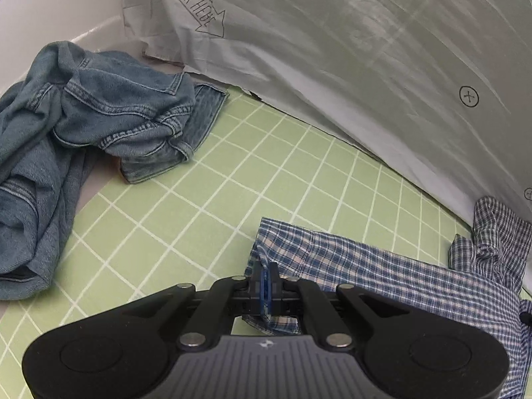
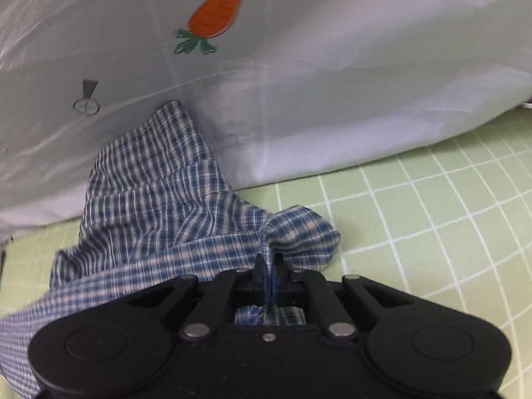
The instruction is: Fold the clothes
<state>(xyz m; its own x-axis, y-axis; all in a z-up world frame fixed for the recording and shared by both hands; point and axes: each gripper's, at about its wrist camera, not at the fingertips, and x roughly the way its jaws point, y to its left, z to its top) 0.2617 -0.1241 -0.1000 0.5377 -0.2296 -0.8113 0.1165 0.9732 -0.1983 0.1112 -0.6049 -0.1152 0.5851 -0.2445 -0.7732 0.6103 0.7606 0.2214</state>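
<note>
The left gripper (image 1: 265, 274) had its jaws closed on a fold at the near corner of the blue plaid garment (image 1: 382, 266), with a tab of the cloth poking out behind the pinch. From that corner the garment ran rightward across the bench (image 1: 232, 183), a surface covered in a green mat with a white grid, and bunched up where it met the white sheet (image 1: 365, 66) that stood along the back edge. That sheet carried a printed arrow and small cross-in-circle marks.

Toward the left edge of the bench lay a crumpled heap of denim (image 1: 83, 116), partly on the green mat and partly off it, well apart from the plaid garment and untouched by either tool.

In the right wrist view, the right gripper (image 2: 268, 266) had its jaws nearly together, clamped on a gathered ridge of the same plaid garment (image 2: 159, 206); a puff of cloth bulged just beyond the pinch and a scrap showed behind it. The garment stretched away to the left and climbed against the white sheet (image 2: 332, 99), which here bore a carrot print (image 2: 219, 10). The right part of the mat lay bare.
</note>
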